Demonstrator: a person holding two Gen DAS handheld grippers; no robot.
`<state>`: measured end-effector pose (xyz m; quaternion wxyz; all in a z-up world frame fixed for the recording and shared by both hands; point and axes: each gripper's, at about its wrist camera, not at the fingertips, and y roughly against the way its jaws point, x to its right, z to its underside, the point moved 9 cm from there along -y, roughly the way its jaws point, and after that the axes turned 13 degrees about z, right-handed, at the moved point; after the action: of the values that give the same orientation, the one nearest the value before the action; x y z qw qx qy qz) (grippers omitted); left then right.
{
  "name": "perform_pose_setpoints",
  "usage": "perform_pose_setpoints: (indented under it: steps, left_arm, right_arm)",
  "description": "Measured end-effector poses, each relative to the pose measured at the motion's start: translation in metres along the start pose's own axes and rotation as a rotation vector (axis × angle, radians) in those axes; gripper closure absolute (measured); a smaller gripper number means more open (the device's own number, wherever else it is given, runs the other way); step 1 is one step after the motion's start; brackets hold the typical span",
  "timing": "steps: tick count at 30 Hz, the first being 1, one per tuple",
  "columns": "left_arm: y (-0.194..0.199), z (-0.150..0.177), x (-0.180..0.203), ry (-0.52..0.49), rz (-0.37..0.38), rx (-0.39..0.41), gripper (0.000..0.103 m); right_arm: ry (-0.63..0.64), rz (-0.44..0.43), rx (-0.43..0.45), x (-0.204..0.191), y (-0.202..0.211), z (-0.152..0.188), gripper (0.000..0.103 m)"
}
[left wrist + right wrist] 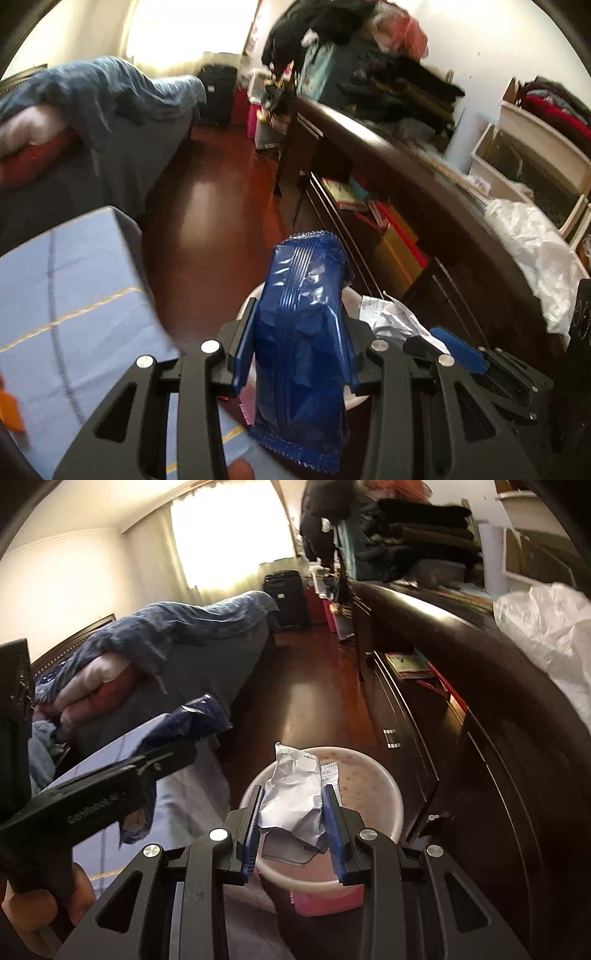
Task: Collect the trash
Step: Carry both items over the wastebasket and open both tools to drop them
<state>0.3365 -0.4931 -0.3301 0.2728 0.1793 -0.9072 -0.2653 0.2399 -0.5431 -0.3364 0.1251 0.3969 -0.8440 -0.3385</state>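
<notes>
My left gripper [299, 347] is shut on a blue foil wrapper [303, 332], held upright above a round pink bin whose rim [255, 291] peeks out behind it. My right gripper [295, 823] is shut on a crumpled white paper [295, 797] and holds it over the pink bin [388, 782]. In the right wrist view the left gripper [155, 764] with the blue wrapper [192, 720] shows at the left. In the left wrist view the right gripper's blue pad [458, 350] and the white paper [395, 317] show at the right.
A bed with blue covers [177, 635] is on the left, a dark wooden dresser [480, 672] with open drawers on the right. A white plastic bag [550, 627] lies on the dresser. Red-brown floor [314, 686] runs between them. A light blue cloth surface [66, 288] sits near left.
</notes>
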Motion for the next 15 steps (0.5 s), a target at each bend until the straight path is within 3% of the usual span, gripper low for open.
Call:
perform_pose_setpoints:
  steps: [2, 7, 15]
  left_arm:
    - [-0.021, -0.002, 0.001, 0.004, 0.020, -0.027, 0.049]
    - [-0.058, -0.005, -0.005, 0.032, 0.050, -0.083, 0.036]
    - [-0.061, -0.008, -0.006, 0.074, 0.105, -0.076, 0.024]
  right_arm:
    - [-0.008, 0.016, -0.012, 0.009, -0.015, -0.002, 0.071]
    - [-0.016, 0.023, -0.035, 0.019, -0.044, -0.003, 0.069]
    - [-0.032, 0.042, -0.049, 0.026, -0.062, -0.001, 0.055]
